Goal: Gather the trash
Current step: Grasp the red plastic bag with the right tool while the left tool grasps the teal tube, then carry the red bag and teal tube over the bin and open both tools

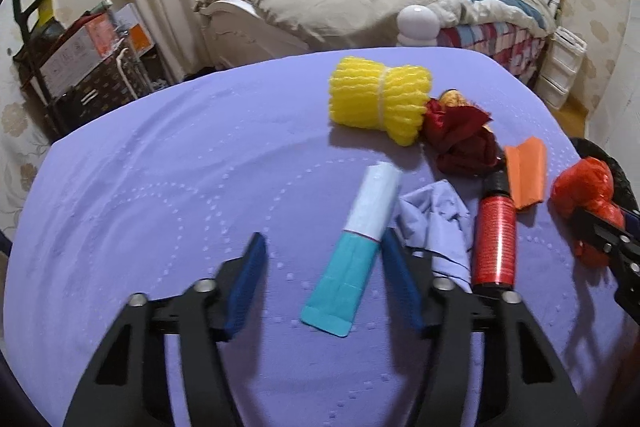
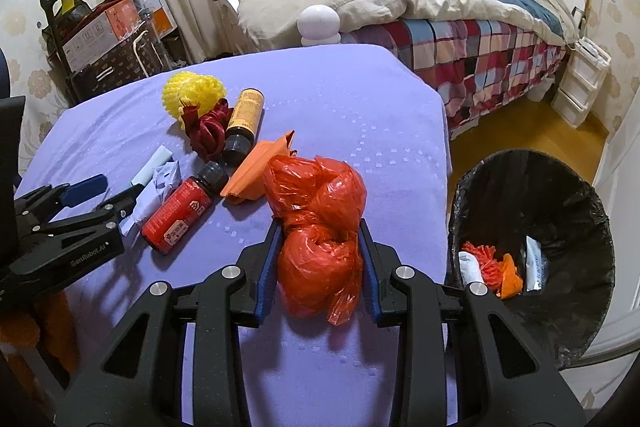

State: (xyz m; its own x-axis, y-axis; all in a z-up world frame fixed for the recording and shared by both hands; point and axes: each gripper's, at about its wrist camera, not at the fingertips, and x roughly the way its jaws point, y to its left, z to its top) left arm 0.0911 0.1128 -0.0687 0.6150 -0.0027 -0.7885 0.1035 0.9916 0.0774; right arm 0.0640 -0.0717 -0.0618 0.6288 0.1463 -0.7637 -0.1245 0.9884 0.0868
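- Right tongs point(image 2: 320, 259): clamped on the crumpled red plastic bag point(image 2: 318, 227); both pads press into its lower lobe, while the upper lobe bulges free past the tips
- Risk one: thin slick film compresses under a grip, so the bag may slide out as you swing it right; a loose flap at the near edge could also drag on the purple worktop point(image 2: 360, 115)
- Risk two: the black-lined bin point(image 2: 536, 247) stands below and to the right of the worktop edge; release too early and the bag lands on the floor instead of joining the scraps already inside
- Left tongs point(image 1: 322, 267): parted at middling width, straddling the teal-and-white tube point(image 1: 352, 251); the right pad lies against or just beside it, the left pad stands well clear, so nothing is gripped yet
- Risk three: closing from this offset may push the tube sideways into the crumpled pale-purple scrap point(image 1: 436, 223) and the red bottle point(image 1: 494, 239) lying just to its right, setting the bottle rolling
- Remaining trash: yellow foam net point(image 1: 378, 99), dark red ribbon point(image 1: 460, 143), orange paper point(image 1: 526, 171) and an amber bottle point(image 2: 244, 123) lie at the far side of the worktop
- Pose: you hold both tongs pitched steeply down toward the worktop, the left beside the right, each reaching in from the near edge
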